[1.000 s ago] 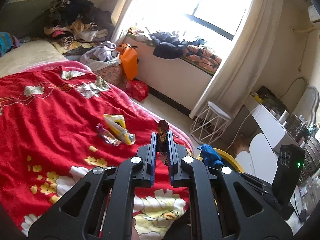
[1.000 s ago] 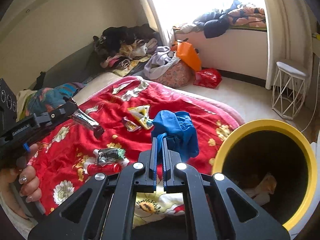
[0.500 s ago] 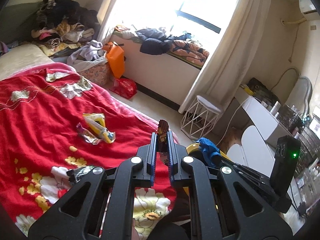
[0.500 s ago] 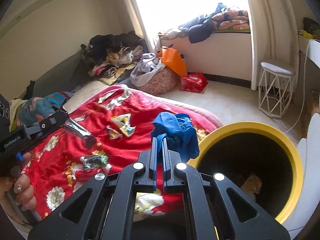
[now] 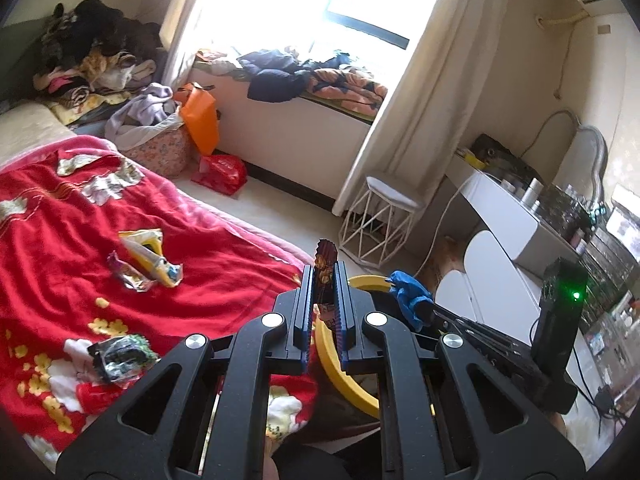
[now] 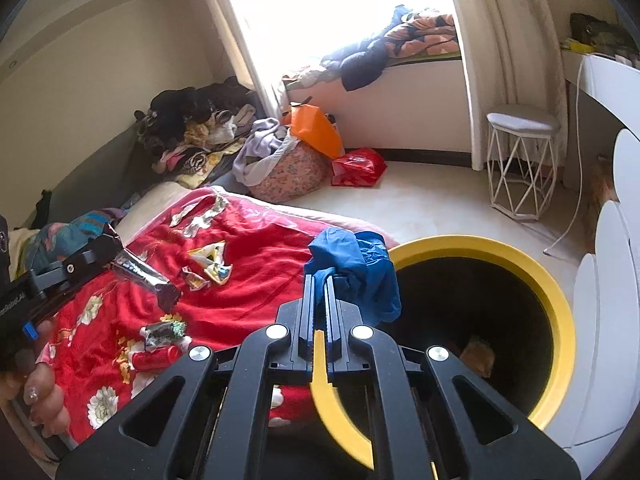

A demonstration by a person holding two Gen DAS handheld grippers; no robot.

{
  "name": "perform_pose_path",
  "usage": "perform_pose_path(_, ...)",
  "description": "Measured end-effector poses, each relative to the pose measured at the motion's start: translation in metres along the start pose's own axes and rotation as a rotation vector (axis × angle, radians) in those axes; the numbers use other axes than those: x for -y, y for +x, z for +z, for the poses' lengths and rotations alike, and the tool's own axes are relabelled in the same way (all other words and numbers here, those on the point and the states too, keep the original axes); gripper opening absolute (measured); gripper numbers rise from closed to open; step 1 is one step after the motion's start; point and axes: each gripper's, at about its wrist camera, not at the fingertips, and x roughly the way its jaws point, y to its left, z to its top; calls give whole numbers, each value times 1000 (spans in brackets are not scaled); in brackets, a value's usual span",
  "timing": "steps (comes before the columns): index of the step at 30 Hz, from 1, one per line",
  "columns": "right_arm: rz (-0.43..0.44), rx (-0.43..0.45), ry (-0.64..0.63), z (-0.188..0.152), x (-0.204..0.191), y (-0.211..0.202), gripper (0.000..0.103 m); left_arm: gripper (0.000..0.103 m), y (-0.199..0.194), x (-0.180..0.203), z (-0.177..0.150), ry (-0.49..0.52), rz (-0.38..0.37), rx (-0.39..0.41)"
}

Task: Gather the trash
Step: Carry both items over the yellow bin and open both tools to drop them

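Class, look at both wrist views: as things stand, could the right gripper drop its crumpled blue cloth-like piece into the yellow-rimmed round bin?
Probably yes. The right gripper is shut on the crumpled blue cloth-like piece, which hangs beside the near rim of the yellow-rimmed round bin. The bin's mouth is open, with nothing between them.

**Colours and patterns around your two claws**

Your left claw (image 5: pixel 324 280) is black with blue pads, and the snack wrapper (image 5: pixel 325 258) in it is dark red-brown with orange print. Your right claw (image 6: pixel 319 292) has the same black and blue, and the crumpled glove (image 6: pixel 354 268) it carries is bright blue. The trash bin (image 6: pixel 558 308) shows a yellow rim around a black inside. You see a red blanket (image 5: pixel 60 240) printed with yellow and white flowers; on it lies a yellow-and-white wrapper (image 5: pixel 146 254) and a silvery green-black one (image 5: pixel 120 354). The bag (image 6: pixel 316 130) is orange, the stool (image 6: pixel 520 160) white wire.
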Motion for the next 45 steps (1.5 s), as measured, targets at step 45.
perform_pose_path(45,-86,-84,166,-33,107,-11,4,6,105,91,-43,137,-113,-199)
